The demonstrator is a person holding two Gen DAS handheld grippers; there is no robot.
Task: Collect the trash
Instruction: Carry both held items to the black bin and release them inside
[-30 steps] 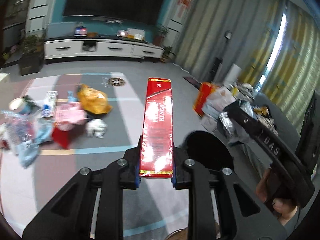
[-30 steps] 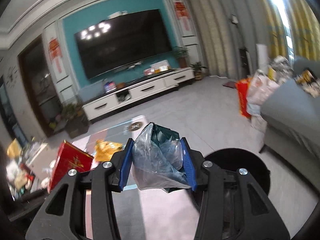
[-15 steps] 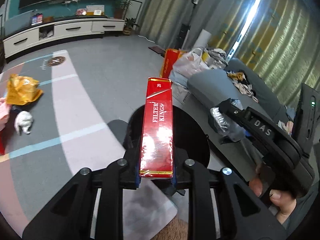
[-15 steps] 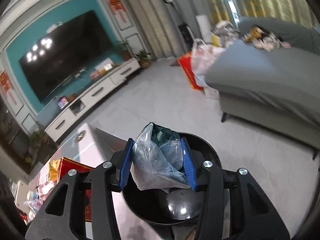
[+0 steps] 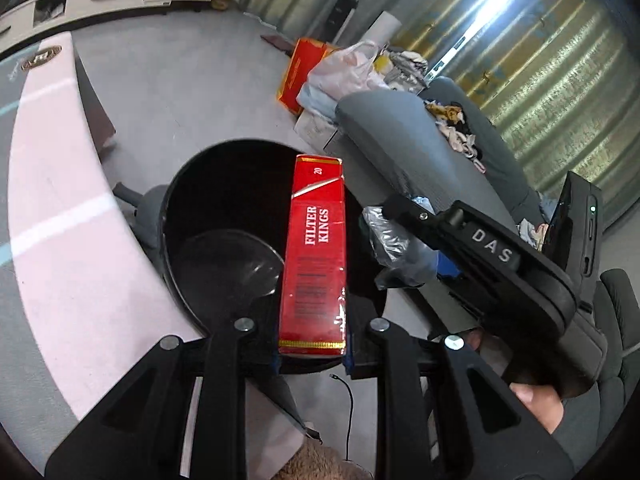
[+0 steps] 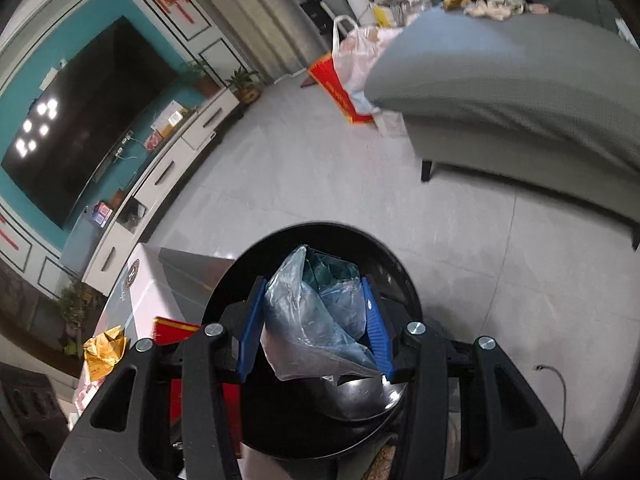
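Bin: a round black plastic trash bin [image 5: 224, 216] stands on the grey tiled floor [image 6: 320, 184], just beside a pale pink-and-grey floor mat [image 5: 60, 240].
Left gripper [image 5: 312, 356]: narrow, clamped on a long red cardboard cigarette carton [image 5: 314, 264] over the bin's right rim.
Right gripper [image 6: 316, 360]: blue pads pinch a crumpled clear plastic bag [image 6: 316, 320] above the bin's mouth.
Room beyond bin: grey sofa [image 6: 500, 92], white TV cabinet [image 6: 160, 184], teal wall.
Change: a second ago both pointed across the room; now both tilt down over the bin.
Left view only: a hand [image 5: 536, 400] gripping the right tool.
Right view only: the dark television [image 6: 80, 120].
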